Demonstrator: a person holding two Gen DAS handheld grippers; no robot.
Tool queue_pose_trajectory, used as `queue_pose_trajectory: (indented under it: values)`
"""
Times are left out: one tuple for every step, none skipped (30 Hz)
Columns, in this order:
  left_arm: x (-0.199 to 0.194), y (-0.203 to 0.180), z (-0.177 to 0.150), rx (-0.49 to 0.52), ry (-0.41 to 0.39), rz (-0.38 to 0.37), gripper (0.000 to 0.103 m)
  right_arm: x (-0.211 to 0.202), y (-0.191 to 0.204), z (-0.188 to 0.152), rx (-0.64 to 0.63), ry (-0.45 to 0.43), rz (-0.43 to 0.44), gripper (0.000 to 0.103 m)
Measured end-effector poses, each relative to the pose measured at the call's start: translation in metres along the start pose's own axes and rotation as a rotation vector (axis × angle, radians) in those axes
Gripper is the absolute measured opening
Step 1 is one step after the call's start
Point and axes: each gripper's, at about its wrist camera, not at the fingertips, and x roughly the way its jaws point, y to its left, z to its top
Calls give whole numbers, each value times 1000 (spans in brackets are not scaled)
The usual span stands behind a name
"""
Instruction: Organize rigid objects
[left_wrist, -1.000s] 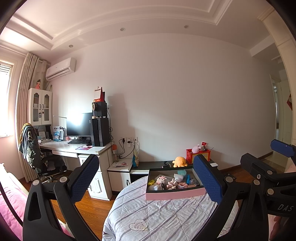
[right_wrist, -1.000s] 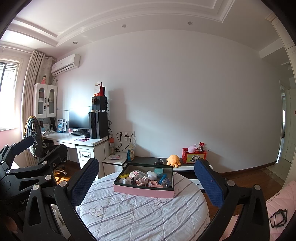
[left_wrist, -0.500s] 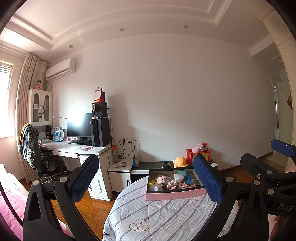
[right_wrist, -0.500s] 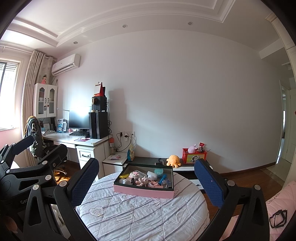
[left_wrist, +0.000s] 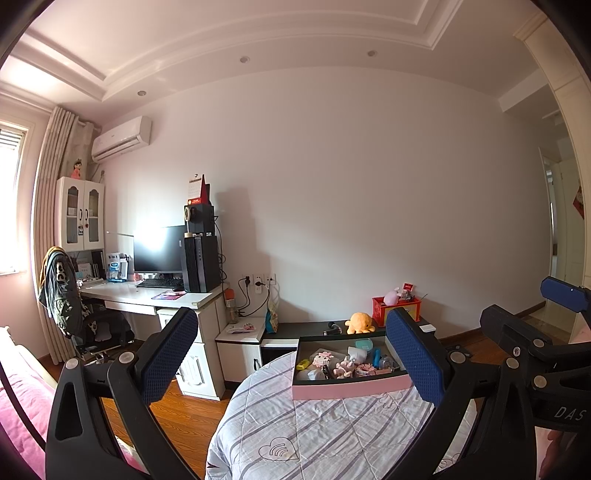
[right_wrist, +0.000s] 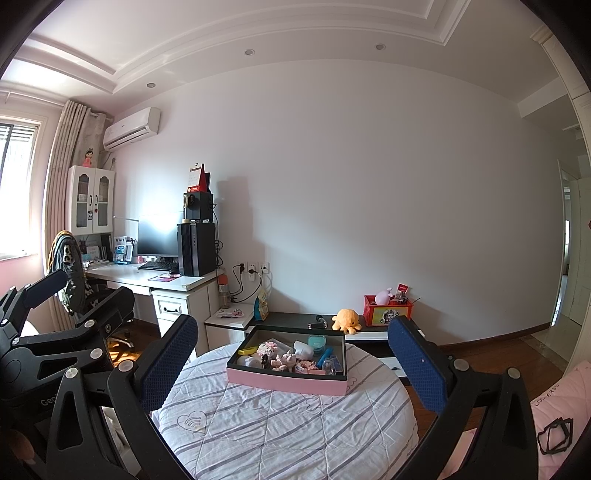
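Observation:
A pink box with a dark rim sits on the far side of a round bed with a striped quilt. It holds several small toys and trinkets, among them a pink figure and a blue piece. The box also shows in the right wrist view. My left gripper is open and empty, well short of the box. My right gripper is open and empty too, held level with the box but nearer the camera. The left gripper's body shows at the left of the right wrist view.
A white desk with monitor and computer tower stands at the left, with a draped chair. A low dark cabinet behind the bed carries an orange plush and a red bin. Wooden floor surrounds the bed.

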Motion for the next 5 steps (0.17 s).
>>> queue_pose_trajectory:
  values:
    - [0, 1, 0, 0, 0, 0, 103, 0, 0, 0, 0, 0, 0, 103]
    - [0, 0, 0, 0, 0, 0, 103, 0, 0, 0, -1, 0, 0, 103]
    - [0, 0, 0, 0, -1, -1, 103, 0, 0, 0, -1, -1, -1, 103]
    - [0, 0, 0, -1, -1, -2, 103, 0, 0, 0, -1, -2, 0, 103]
    - [0, 0, 0, 0, -1, -1, 103, 0, 0, 0, 0, -2, 0, 103]
